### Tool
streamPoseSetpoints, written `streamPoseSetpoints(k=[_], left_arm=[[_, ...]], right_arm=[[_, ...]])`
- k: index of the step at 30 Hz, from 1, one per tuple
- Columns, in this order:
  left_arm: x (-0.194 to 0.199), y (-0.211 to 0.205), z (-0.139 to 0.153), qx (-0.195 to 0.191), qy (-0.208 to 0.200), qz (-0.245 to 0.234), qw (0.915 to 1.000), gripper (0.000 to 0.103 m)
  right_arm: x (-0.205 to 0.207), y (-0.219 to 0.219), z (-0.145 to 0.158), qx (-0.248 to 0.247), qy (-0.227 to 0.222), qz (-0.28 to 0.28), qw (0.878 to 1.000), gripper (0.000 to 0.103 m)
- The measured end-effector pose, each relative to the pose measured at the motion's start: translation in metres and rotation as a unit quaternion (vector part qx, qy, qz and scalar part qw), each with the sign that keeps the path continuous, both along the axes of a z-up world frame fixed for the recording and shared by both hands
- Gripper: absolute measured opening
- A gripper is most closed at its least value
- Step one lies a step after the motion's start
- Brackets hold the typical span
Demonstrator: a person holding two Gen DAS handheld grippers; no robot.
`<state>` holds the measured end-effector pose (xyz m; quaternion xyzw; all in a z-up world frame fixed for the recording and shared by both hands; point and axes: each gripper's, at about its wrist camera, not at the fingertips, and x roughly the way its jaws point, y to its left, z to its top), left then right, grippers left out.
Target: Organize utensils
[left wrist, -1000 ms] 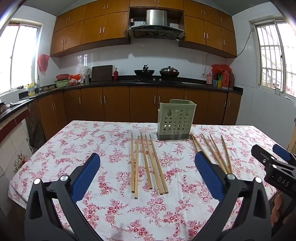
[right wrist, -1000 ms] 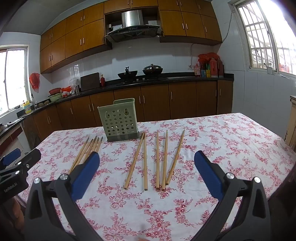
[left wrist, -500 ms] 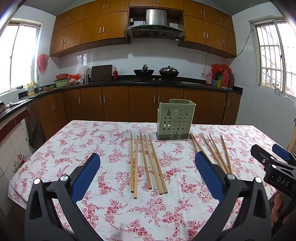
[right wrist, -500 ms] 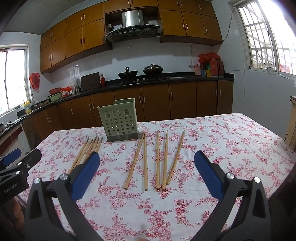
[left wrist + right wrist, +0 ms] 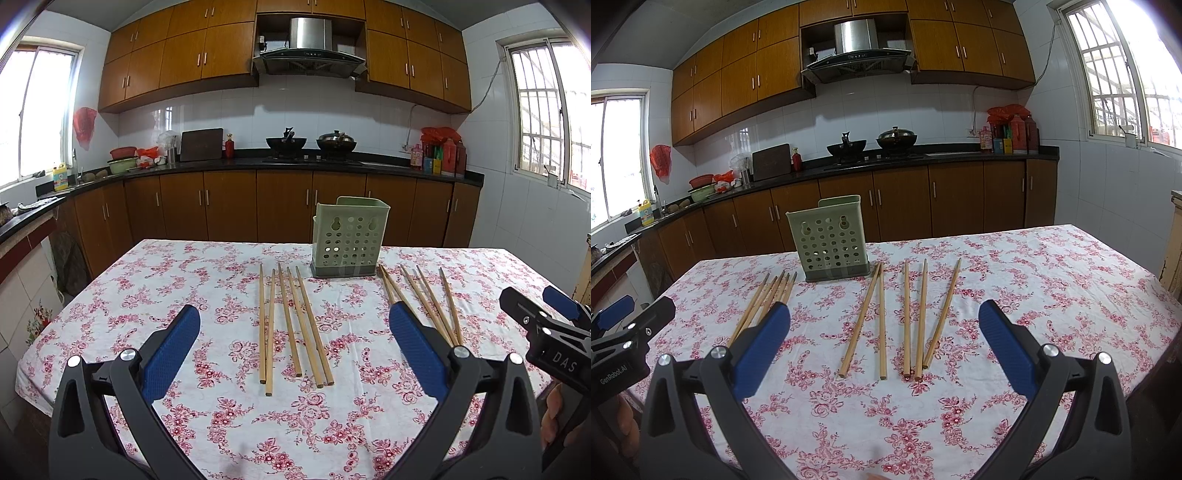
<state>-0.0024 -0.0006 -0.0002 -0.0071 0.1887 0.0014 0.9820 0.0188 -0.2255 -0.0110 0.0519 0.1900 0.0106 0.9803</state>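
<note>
A pale green perforated utensil holder (image 5: 349,238) (image 5: 831,240) stands upright at the far middle of the table. Several wooden chopsticks lie flat in two groups: a left group (image 5: 291,325) (image 5: 770,299) and a right group (image 5: 424,302) (image 5: 908,317). My left gripper (image 5: 295,332) is open and empty, held above the table in front of the left group. My right gripper (image 5: 884,332) is open and empty, in front of the right group. Each gripper shows at the edge of the other's view (image 5: 546,325) (image 5: 624,332).
The table (image 5: 155,295) has a white cloth with red flowers. Behind it run brown kitchen cabinets and a dark counter (image 5: 295,162) with two woks and bottles. The table's edges fall away left and right.
Both views have shifted very slightly; the holder and chopsticks lie as before. Both grippers stay open.
</note>
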Motion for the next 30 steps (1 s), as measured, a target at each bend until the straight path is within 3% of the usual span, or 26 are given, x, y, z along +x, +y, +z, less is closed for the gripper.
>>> streamPoseSetpoints(k=[30], left_arm=[[0.0025,0.0005,0.0001,-0.001,0.002,0.001,1.0000,0.101]], right_arm=[[-0.0001,-0.0015,-0.0002,0.000,0.001,0.000,1.000,0.099]])
